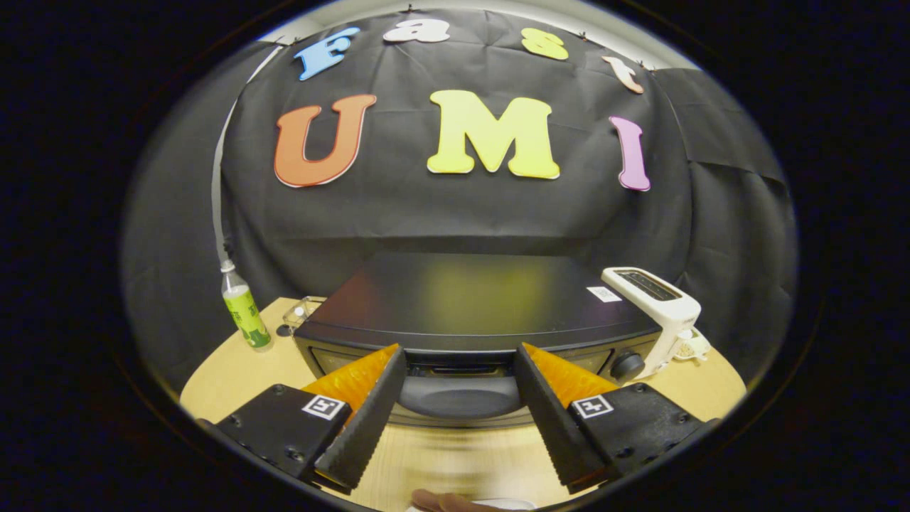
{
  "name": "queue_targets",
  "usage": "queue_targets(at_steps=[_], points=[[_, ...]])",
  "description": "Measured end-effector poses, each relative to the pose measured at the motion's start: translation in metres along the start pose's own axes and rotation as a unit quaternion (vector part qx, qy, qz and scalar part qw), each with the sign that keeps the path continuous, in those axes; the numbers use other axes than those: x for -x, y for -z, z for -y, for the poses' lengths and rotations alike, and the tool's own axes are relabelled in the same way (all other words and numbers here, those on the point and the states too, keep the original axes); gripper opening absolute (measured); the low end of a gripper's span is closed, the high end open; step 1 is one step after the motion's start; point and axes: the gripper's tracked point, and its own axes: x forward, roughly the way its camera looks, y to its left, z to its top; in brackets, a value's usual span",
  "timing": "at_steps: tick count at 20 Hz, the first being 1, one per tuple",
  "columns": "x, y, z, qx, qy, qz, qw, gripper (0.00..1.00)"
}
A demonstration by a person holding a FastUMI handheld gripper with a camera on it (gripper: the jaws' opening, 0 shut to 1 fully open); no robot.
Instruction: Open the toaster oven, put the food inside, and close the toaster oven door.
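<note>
And here we are in a staged recording booth, not a lived-in kitchen: a creased black cloth wall (455, 213) hangs pinned all the way round behind a round pale wooden table (234, 370). Kitchen props sit on it like a demo set, a glossy black toaster oven (469, 302), a white plastic slot toaster (657, 306) just beside it, and a clear bottle with a green label (244, 313) off to the other side. The gripper (458, 387) hovers, fingers apart, before the oven.
</note>
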Motion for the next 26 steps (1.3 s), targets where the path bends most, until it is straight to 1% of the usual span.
queue_targets(at_steps=[2,5,8,12,13,16,17,23,26], points=[[0.004,0.002,0.001,0.002,-0.006,-0.014,1.0,1.0],[0.01,0.01,0.002,-0.02,-0.012,-0.029,0.999,1.0],[0.029,0.02,0.002,0.0,-0.009,-0.043,0.999,1.0],[0.057,0.056,0.004,-0.002,-0.005,-0.094,0.996,1.0],[0.063,0.062,0.004,-0.002,-0.004,-0.091,0.996,1.0],[0.076,0.092,0.005,0.015,0.004,-0.124,0.992,1.0],[0.081,0.103,0.004,0.005,0.004,-0.14,0.99,1.0],[0.087,0.151,0.001,0.0,0.003,-0.19,0.982,1.0],[0.083,0.18,0.0,-0.012,-0.001,-0.228,0.974,1.0]])
